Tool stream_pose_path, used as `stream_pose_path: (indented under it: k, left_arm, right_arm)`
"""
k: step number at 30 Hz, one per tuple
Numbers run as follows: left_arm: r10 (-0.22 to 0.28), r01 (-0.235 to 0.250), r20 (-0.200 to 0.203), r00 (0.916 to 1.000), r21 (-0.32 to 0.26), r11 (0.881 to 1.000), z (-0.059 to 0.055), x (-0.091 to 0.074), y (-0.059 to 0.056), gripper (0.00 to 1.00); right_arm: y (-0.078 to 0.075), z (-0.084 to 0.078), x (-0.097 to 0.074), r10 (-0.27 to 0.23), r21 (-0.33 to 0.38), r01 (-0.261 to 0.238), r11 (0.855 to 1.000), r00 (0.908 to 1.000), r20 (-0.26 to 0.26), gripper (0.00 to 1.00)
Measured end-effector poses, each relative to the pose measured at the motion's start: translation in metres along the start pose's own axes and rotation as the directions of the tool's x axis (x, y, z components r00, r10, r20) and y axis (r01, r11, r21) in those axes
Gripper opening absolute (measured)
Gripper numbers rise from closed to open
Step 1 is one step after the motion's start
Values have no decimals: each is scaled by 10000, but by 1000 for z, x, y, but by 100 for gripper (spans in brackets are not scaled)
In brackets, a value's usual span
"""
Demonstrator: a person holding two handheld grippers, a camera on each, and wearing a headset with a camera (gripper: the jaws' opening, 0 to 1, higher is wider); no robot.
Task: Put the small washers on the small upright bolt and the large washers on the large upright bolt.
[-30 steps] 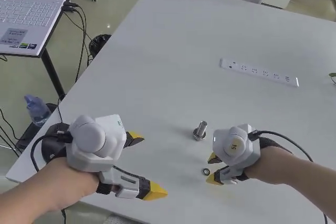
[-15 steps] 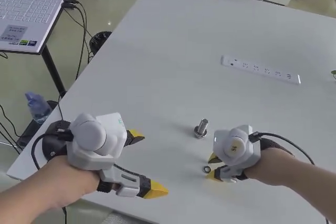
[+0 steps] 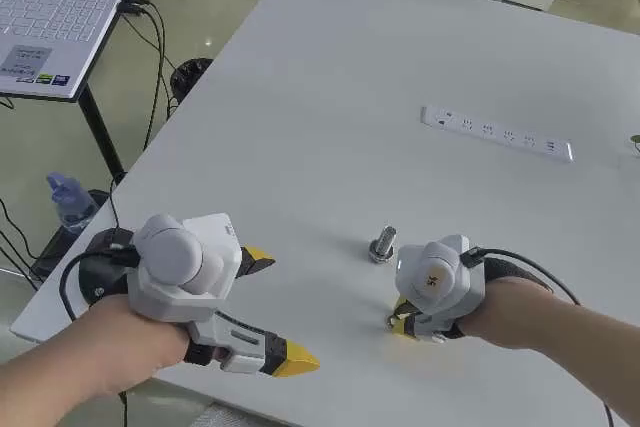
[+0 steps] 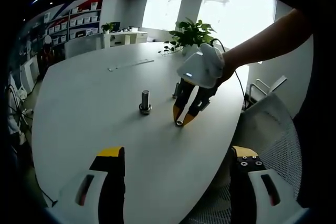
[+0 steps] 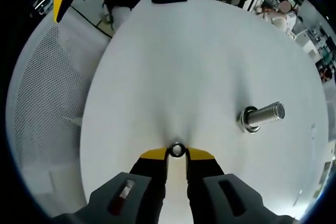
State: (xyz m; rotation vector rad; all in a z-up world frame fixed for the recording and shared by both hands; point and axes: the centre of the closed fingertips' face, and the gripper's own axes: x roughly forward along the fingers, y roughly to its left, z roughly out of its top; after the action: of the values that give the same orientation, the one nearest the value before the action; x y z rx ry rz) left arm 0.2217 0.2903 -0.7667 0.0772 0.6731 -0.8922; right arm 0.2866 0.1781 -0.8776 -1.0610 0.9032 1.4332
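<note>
One upright steel bolt (image 3: 381,245) stands on the white table (image 3: 330,107), with a ring at its base. My right gripper (image 3: 399,318) is tipped down to the tabletop just in front of the bolt. A small metal washer (image 5: 177,150) lies on the table, pinched between its yellow fingertips (image 5: 152,155). From the left gripper view, the right gripper (image 4: 184,118) and the washer (image 4: 179,123) sit right of the bolt (image 4: 145,102). The bolt (image 5: 260,115) lies to the right of the right gripper (image 5: 177,153). My left gripper (image 3: 277,311) hovers open and empty near the table's front edge, jaws wide (image 4: 177,156).
A white power strip (image 3: 495,135) lies further back on the table. Off the left edge stand a laptop (image 3: 50,17) on a stand, cables and a blue bottle (image 3: 70,209) on the floor. A mesh chair (image 4: 265,129) and a plant (image 4: 191,32) are beyond the table.
My right gripper has dropped and shifted slightly left onto the washer, and its tips have closed around it. The left gripper has stayed put.
</note>
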Motion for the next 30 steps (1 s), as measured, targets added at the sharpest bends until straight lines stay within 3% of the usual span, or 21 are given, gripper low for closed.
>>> stream_pose_path:
  k: [7,19,25,30]
  left_arm:
    - [7,-7,28,10000,-20,10000,-1,0,1,82]
    - [-52,52,27,10000,39,10000,3,2,0,81]
    - [-36,37,-20,10000,86,10000,3,2,1,81]
    - [-30,30,-45,10000,97,9999,3,1,0,81]
  right_arm:
    - [0,1,0,-16,136,19,9999,9999,-165,14]
    - [-1,1,1,12,391,38,9992,9922,-1250,12]
    - [-3,-1,1,232,1086,-126,9940,9950,-968,12]
    - [-3,-3,0,229,1203,-127,9927,9962,-840,12]
